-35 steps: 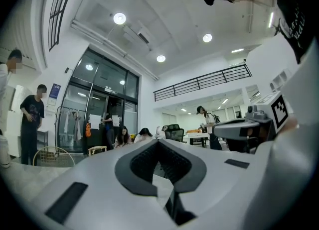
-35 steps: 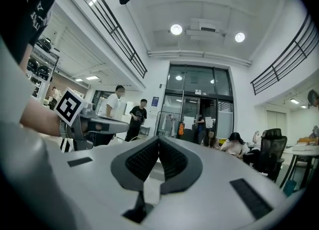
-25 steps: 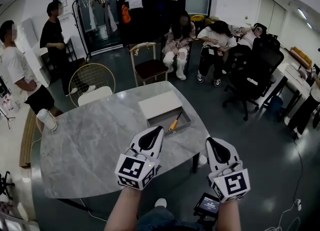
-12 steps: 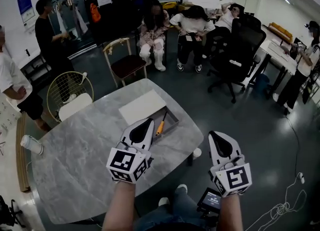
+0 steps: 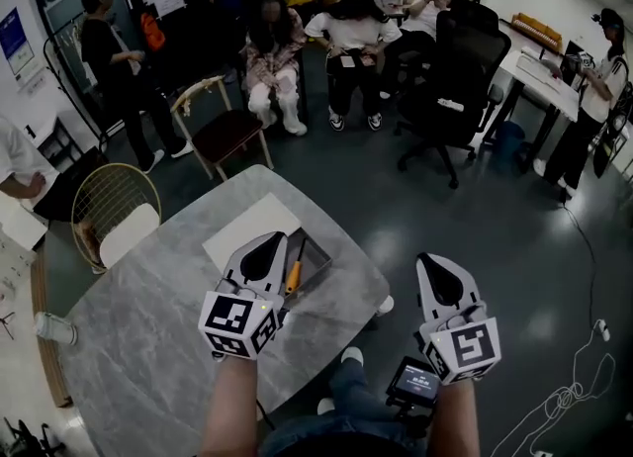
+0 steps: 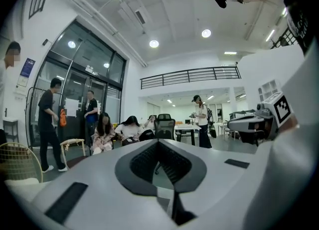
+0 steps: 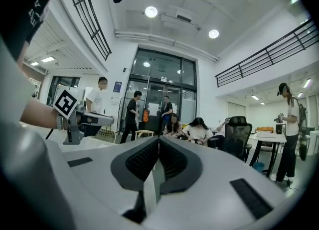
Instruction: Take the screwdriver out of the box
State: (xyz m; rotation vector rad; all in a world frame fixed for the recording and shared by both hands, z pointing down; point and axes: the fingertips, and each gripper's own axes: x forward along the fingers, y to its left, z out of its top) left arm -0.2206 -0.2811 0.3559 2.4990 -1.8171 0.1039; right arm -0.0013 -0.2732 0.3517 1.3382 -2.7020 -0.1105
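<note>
An orange-handled screwdriver (image 5: 293,275) lies in the open grey tray of a box (image 5: 315,255), whose white lid (image 5: 247,231) lies beside it on the marble table (image 5: 148,346). My left gripper (image 5: 265,238) is held level over the near left part of the box, just left of the screwdriver, jaws shut and empty. In the left gripper view the left gripper (image 6: 158,142) shows its pads meeting. My right gripper (image 5: 432,259) hangs beyond the table's right edge over the floor, and in the right gripper view the right gripper (image 7: 158,138) is also shut and empty.
Beyond the table stand a wooden chair (image 5: 226,129), a wire chair (image 5: 107,210) and a black office chair (image 5: 450,69). Several people sit or stand further back. A white cup (image 5: 49,326) stands at the table's left. A small screen (image 5: 416,383) sits near my waist.
The box and table have slid left and nearer in the head view. My left gripper now overlaps the box. Both grippers stayed shut.
</note>
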